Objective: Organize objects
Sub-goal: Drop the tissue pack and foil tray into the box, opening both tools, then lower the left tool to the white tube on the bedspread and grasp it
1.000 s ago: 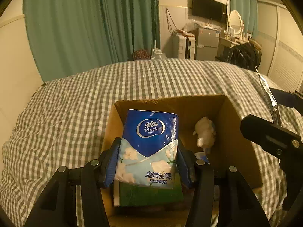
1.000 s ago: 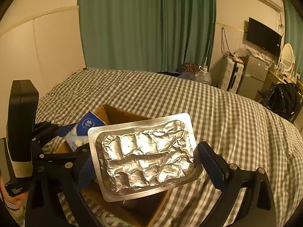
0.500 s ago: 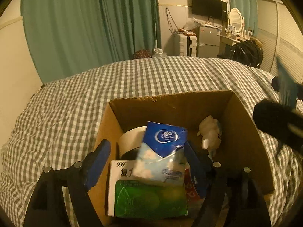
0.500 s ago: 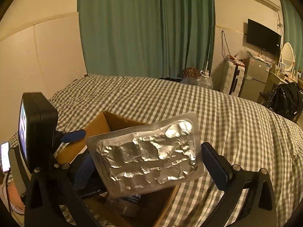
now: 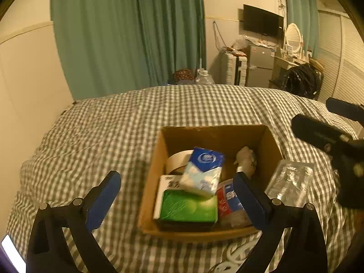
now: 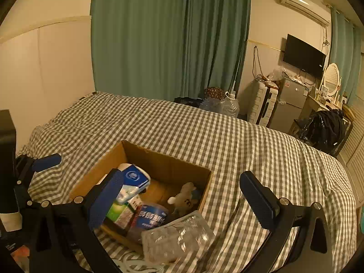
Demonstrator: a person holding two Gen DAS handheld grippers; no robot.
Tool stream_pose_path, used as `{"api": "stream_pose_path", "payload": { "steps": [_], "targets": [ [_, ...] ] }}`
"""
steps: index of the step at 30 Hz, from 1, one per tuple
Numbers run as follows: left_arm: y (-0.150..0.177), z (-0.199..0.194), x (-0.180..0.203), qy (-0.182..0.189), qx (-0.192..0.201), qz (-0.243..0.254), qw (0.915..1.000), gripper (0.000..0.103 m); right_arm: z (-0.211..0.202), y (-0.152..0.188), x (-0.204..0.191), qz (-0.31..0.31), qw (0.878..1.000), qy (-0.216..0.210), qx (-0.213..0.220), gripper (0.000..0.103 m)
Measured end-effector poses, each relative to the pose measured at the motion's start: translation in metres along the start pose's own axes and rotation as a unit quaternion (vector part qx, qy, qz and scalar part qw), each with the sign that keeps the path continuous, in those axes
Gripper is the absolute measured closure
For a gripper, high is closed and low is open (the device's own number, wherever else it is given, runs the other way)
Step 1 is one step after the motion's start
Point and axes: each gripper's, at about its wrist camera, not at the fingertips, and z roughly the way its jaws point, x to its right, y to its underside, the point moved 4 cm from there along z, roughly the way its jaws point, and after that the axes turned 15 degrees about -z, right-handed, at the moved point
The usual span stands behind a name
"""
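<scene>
An open cardboard box (image 5: 213,140) (image 6: 166,162) sits on the checked bed. Inside, a blue tissue pack (image 5: 202,170) (image 6: 133,180) leans on a green-topped box (image 5: 188,207), beside a tape roll (image 5: 176,161), a white plush toy (image 5: 246,161) (image 6: 184,196) and a red-and-blue packet (image 5: 227,199) (image 6: 151,218). My left gripper (image 5: 176,199) hangs open above the box's near left side, holding nothing. My right gripper (image 6: 182,201) is open too. A silver blister pack (image 5: 289,182) (image 6: 177,238) lies loose at the box's near right corner, blurred; how far it overlaps the rim I cannot tell.
The checked bedspread (image 5: 102,136) spreads wide to the left of and behind the box. A white cable (image 5: 236,254) lies on the bed in front of the box. Green curtains, a water jug (image 6: 229,107), a fridge and a black bag stand beyond the bed's far edge.
The left gripper opened, dropped the tissue pack into the box and drew back. The right gripper opened and let go of the blister pack, which fell to the box's near right corner.
</scene>
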Motion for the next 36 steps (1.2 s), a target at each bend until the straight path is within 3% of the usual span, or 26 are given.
{"api": "stream_pose_path", "payload": {
  "steps": [10, 21, 28, 36],
  "targets": [
    [0.017, -0.055, -0.032, -0.013, 0.028, -0.015, 0.9994, 0.002, -0.064, 0.014, -0.022, -0.014, 1.000, 0.004, 0.007, 0.000],
    [0.061, -0.108, -0.046, -0.017, 0.054, -0.010, 0.9983, 0.002, -0.114, 0.070, -0.049, -0.024, 0.999, 0.016, -0.022, 0.000],
    [0.114, -0.106, -0.045, -0.023, 0.036, 0.000, 0.9991, 0.002, -0.114, 0.120, -0.072, -0.019, 0.998, 0.001, -0.052, 0.000],
    [0.181, -0.077, -0.054, -0.026, -0.023, 0.008, 0.9994, 0.002, -0.092, 0.181, -0.090, 0.006, 0.994, -0.018, -0.111, 0.000]
  ]
}}
